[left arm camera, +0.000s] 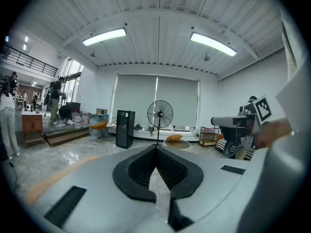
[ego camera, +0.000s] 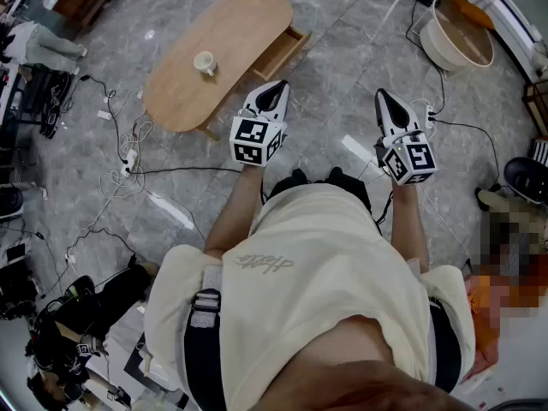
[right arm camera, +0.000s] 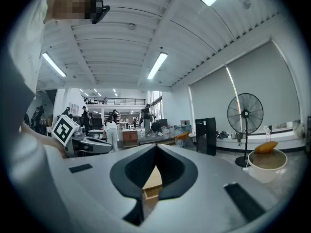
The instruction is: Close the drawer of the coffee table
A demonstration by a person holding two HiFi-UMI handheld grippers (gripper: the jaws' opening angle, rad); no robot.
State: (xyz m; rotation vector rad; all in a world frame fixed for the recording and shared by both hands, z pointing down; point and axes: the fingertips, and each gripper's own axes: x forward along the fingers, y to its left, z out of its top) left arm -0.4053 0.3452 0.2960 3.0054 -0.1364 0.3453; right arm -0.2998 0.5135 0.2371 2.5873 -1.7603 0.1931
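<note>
An oval wooden coffee table (ego camera: 218, 54) stands on the grey floor ahead, with a white cup (ego camera: 205, 62) on its top. Its drawer (ego camera: 282, 51) is pulled out at the right side, towards the grippers. My left gripper (ego camera: 281, 84) is held in the air just short of the drawer, its jaws shut on nothing. My right gripper (ego camera: 380, 93) hangs further right over bare floor, also shut and empty. In the right gripper view the drawer's wood (right arm camera: 152, 181) shows behind the closed jaws (right arm camera: 155, 147). The left gripper (left arm camera: 156, 147) faces across the room.
A round tub (ego camera: 460, 32) sits at the far right, and cables with a power strip (ego camera: 128, 157) lie left of the table. A standing fan (left arm camera: 160, 114) and a black cabinet (left arm camera: 125, 128) stand by the far wall. People stand in the background.
</note>
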